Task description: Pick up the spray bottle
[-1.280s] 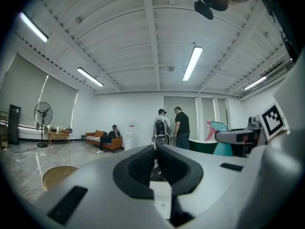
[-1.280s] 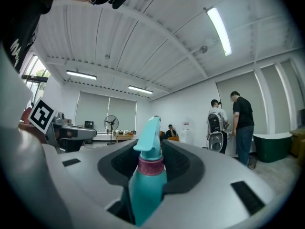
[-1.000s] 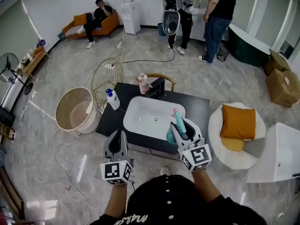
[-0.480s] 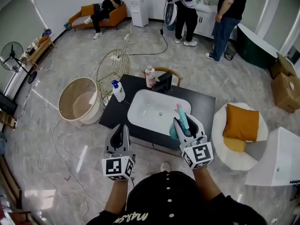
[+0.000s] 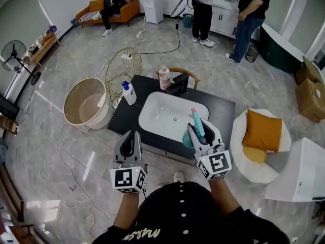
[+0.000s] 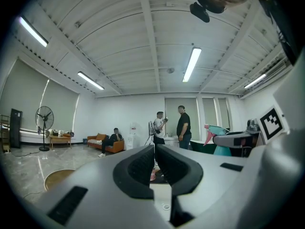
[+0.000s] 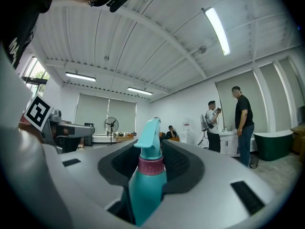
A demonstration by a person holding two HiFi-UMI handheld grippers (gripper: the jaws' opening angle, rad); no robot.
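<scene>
Noting from the left – the left gripper (image 5: pixel 131 135) hangs just off the near edge of the worktop (image 5: pixel 223 111), jaws pressed together with nothing between them. We read it as idle.

A white pump bottle (image 5: pixel 129 93) stands at the worktop's far left corner, well apart from both grippers. The white basin (image 5: pixel 152 111) fills the middle.

At the right, over the near edge beside the basin's right end, the right gripper (image 5: pixel 199 128) is clamped on the spray bottle (image 5: pixel 195 123). In the right gripper view the pads grip the teal body below the pink collar, with the bottle (image 7: pixel 147 175) upright and the trigger head standing above the jaws.

We cannot tell whether its base is clear of the worktop.

Our judgement: the grasp is made and the lift is the step in hand, or close to finished. What the next move calls for is a steady grip and a straight rise – no tilt, since the hold sits high on the bottle.
</scene>
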